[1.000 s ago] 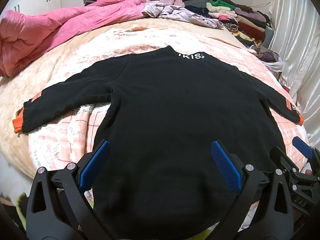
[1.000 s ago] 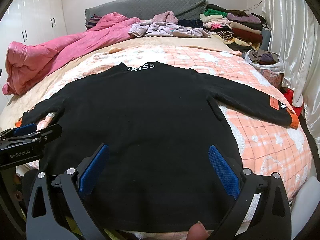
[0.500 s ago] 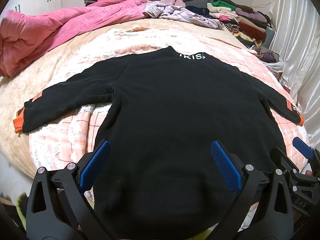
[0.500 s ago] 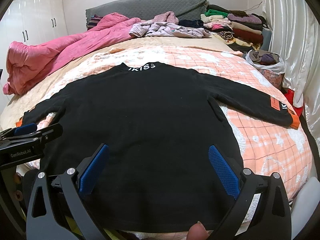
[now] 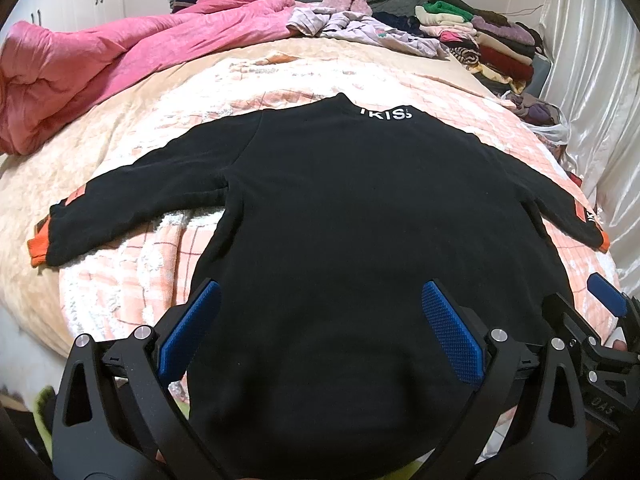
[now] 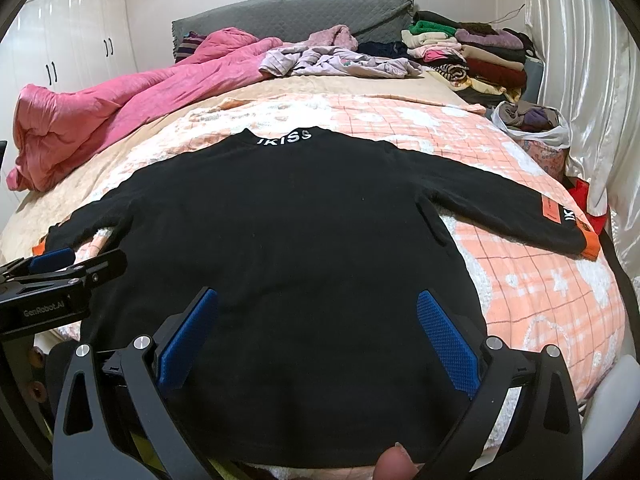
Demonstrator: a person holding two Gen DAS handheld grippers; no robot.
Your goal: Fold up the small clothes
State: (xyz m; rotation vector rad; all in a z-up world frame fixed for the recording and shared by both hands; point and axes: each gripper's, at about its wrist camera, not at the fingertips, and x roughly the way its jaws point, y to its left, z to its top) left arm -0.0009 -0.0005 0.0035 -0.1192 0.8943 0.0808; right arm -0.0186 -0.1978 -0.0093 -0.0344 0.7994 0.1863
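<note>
No change since a second ago: black sweatshirt (image 5: pixel 360 240) flat at frame centre, left gripper (image 5: pixel 320 332) and right gripper (image 6: pixel 316 332) fingers spread, folding unstarted

A black long-sleeved sweater (image 5: pixel 360 240) lies flat and spread out on the bed just ahead of both claws, hem nearest them, collar at the far end. White letters on the collar read "IKISS". Both sleeves stretch straight out to the sides, each ending in an orange cuff; the right sleeve bears an orange patch and white lettering.
</note>
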